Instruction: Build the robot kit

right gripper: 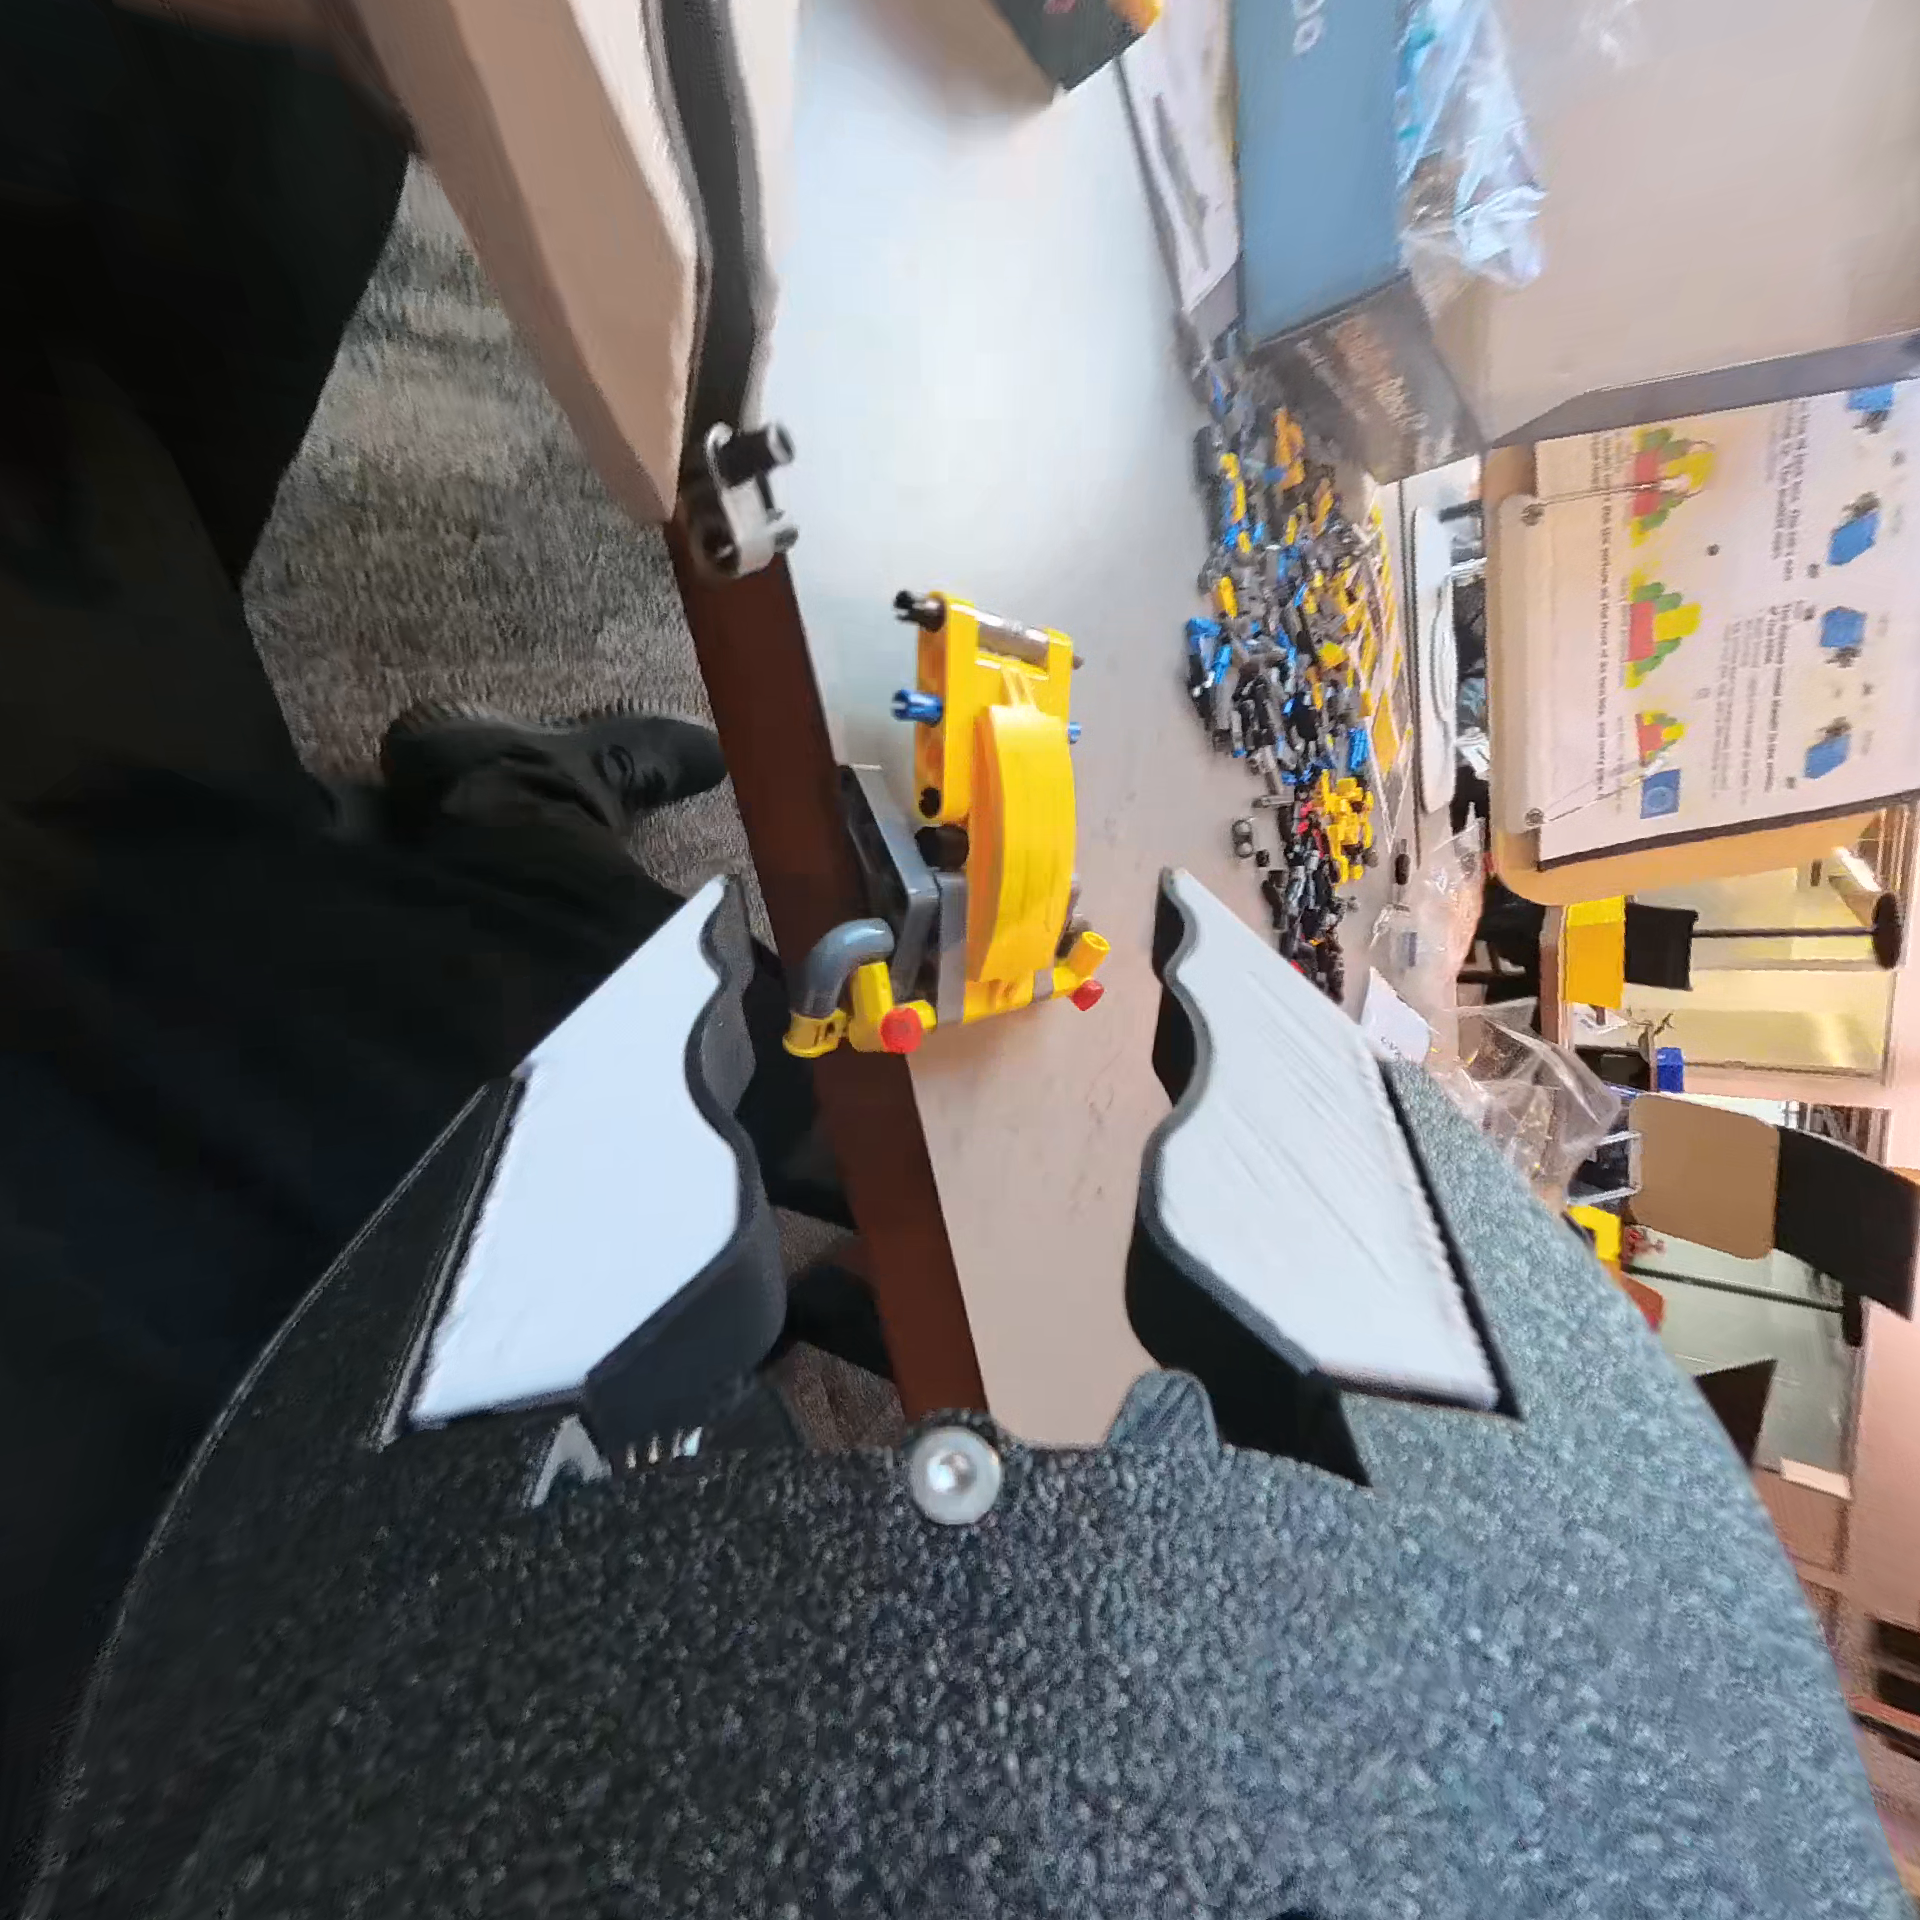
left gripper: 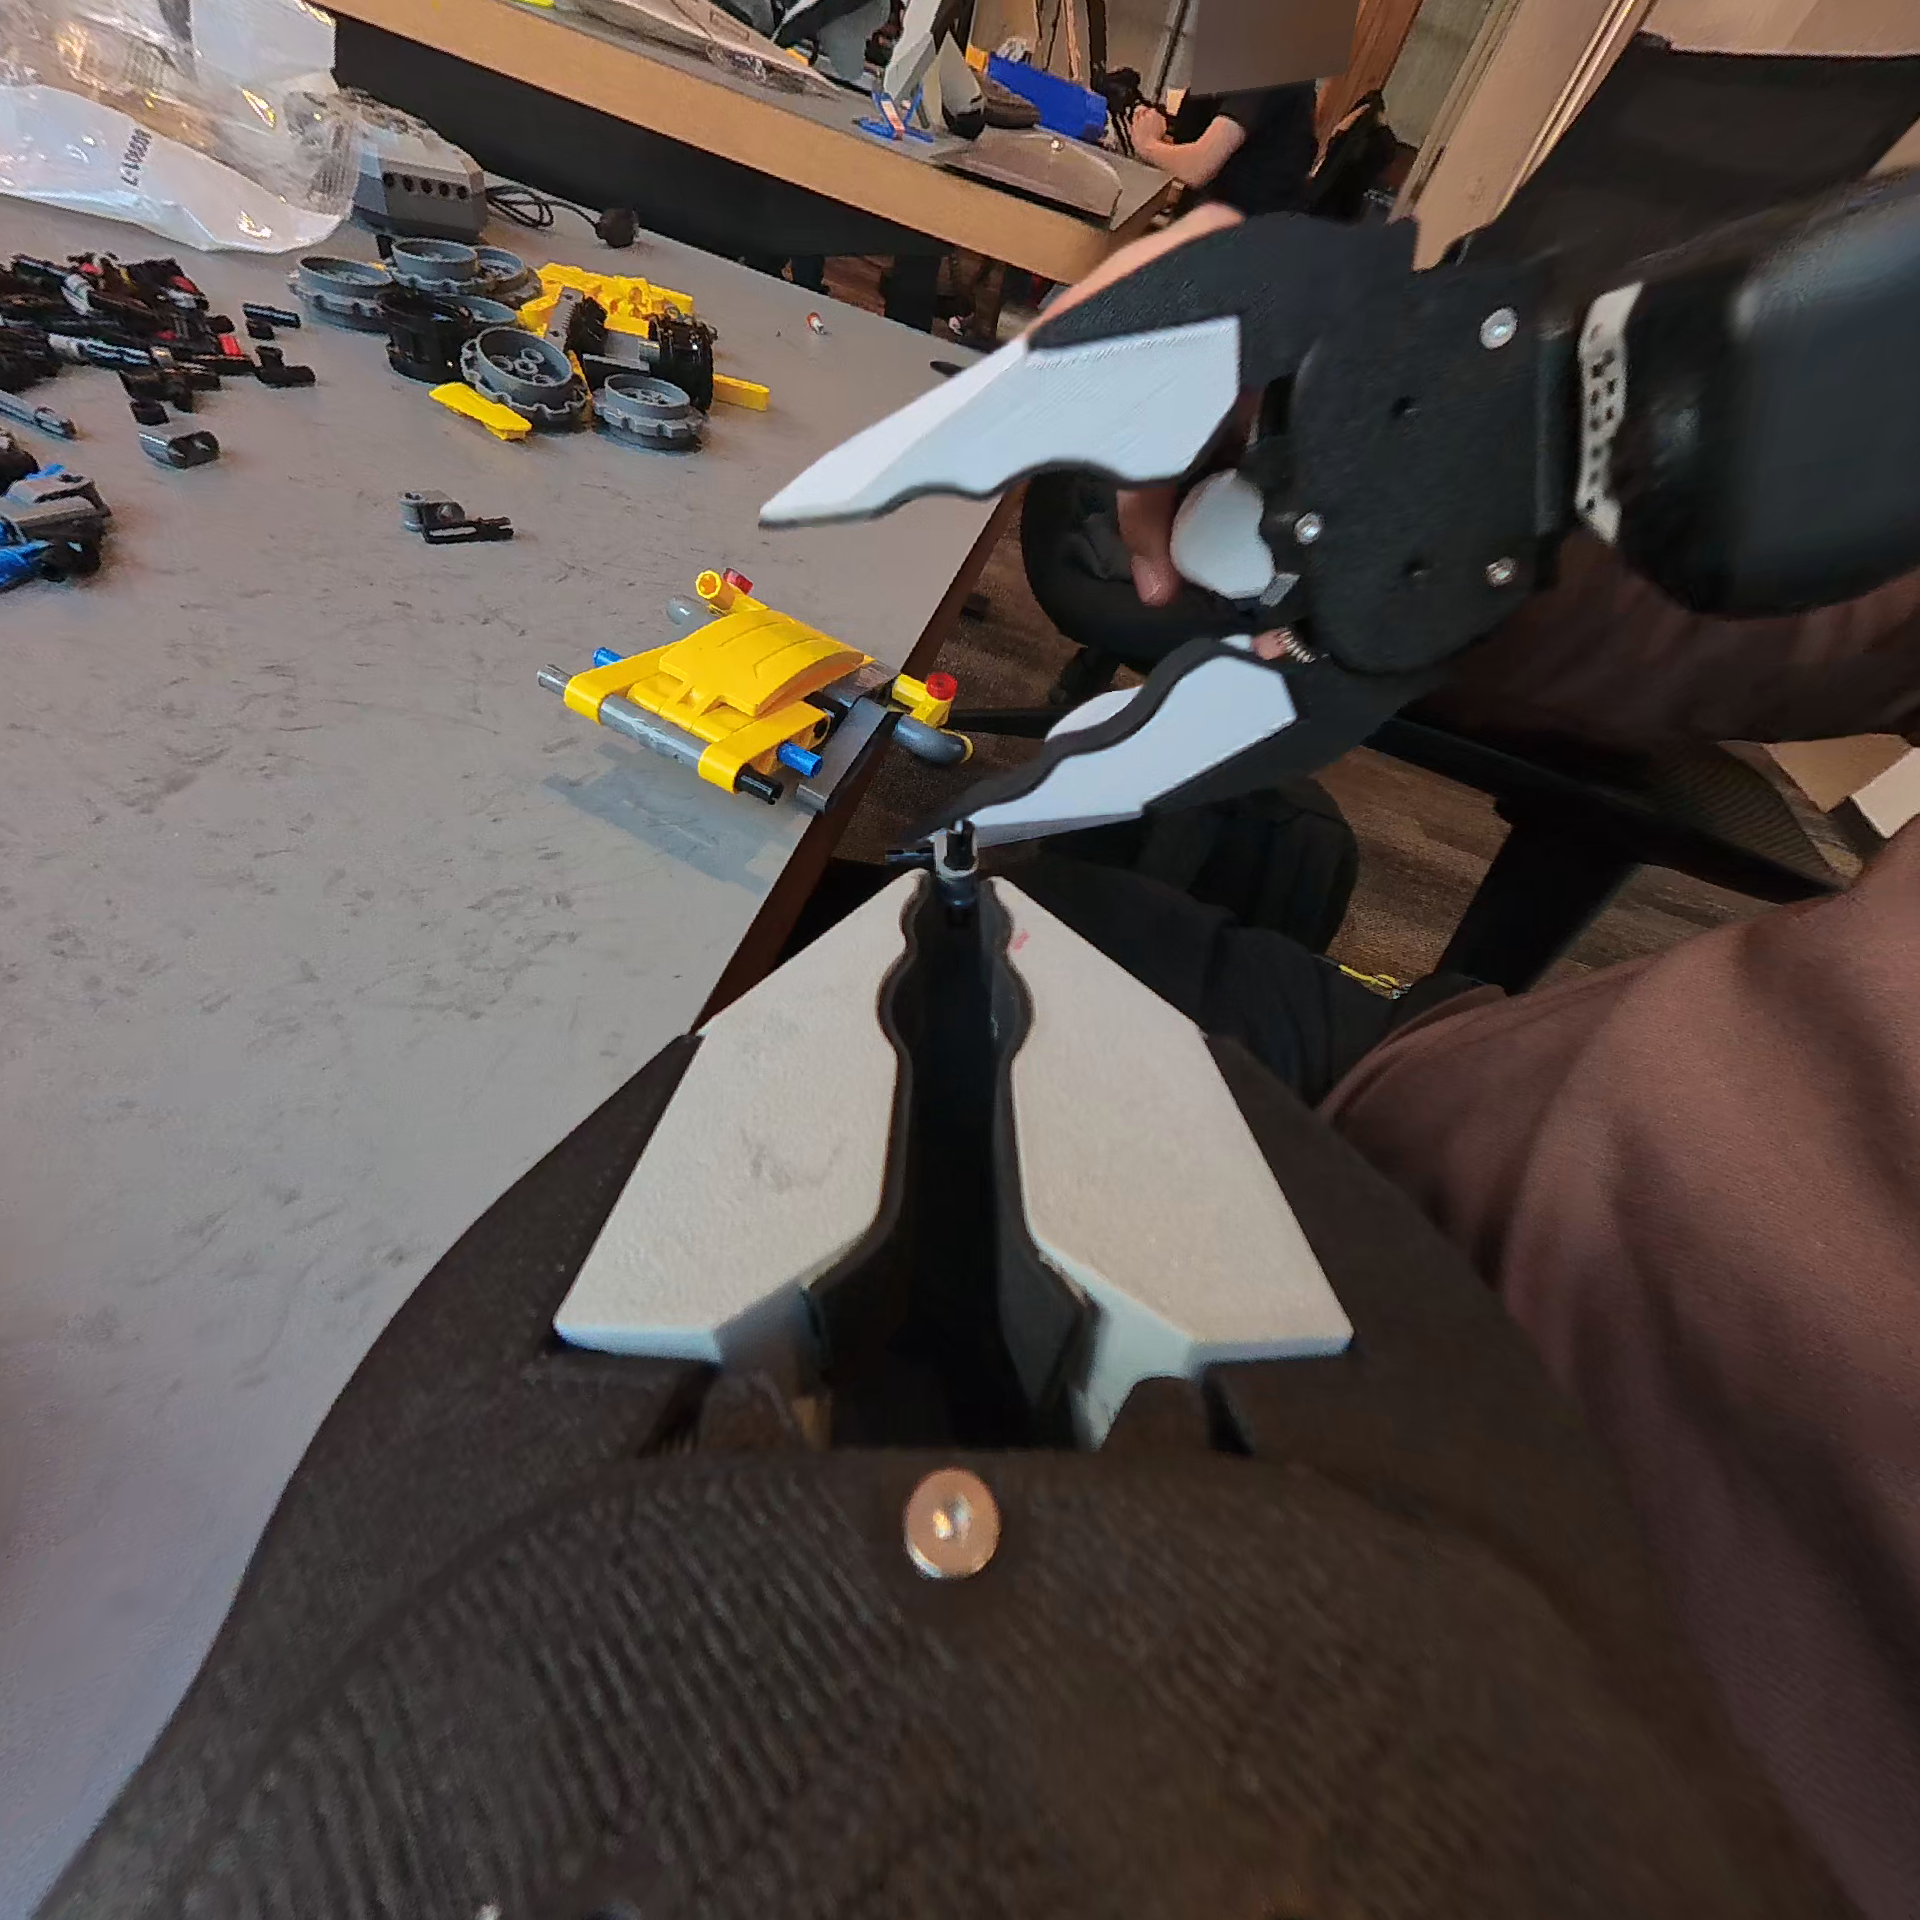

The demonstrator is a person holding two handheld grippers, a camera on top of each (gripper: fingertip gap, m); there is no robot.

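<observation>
My left gripper [left gripper: 956, 896] is shut on a small black-and-grey connector piece [left gripper: 958, 847] that sticks out of its tips, held just off the table's edge. The piece also shows in the right wrist view [right gripper: 746, 499]. A yellow brick assembly [left gripper: 743, 691] with grey bars and blue and red pins lies at the table's edge, partly overhanging it. My right gripper [right gripper: 945, 888] is open and empty, its jaws wide apart on either side of the yellow assembly [right gripper: 1003, 810], a little short of it. Its upper finger [left gripper: 1039, 426] shows in the left wrist view, close above the held piece.
The grey table [left gripper: 312, 935] holds grey wheels and yellow parts [left gripper: 540, 353], a heap of black pieces [left gripper: 114, 322] and a plastic bag [left gripper: 135, 135]. A pile of mixed small pieces [right gripper: 1288, 686], a box [right gripper: 1340, 208] and a printed sheet [right gripper: 1704, 623] lie farther back. A person sits at another table [left gripper: 1247, 145]. The tips of one gripper are about 7 centimeters away from the tips of the other.
</observation>
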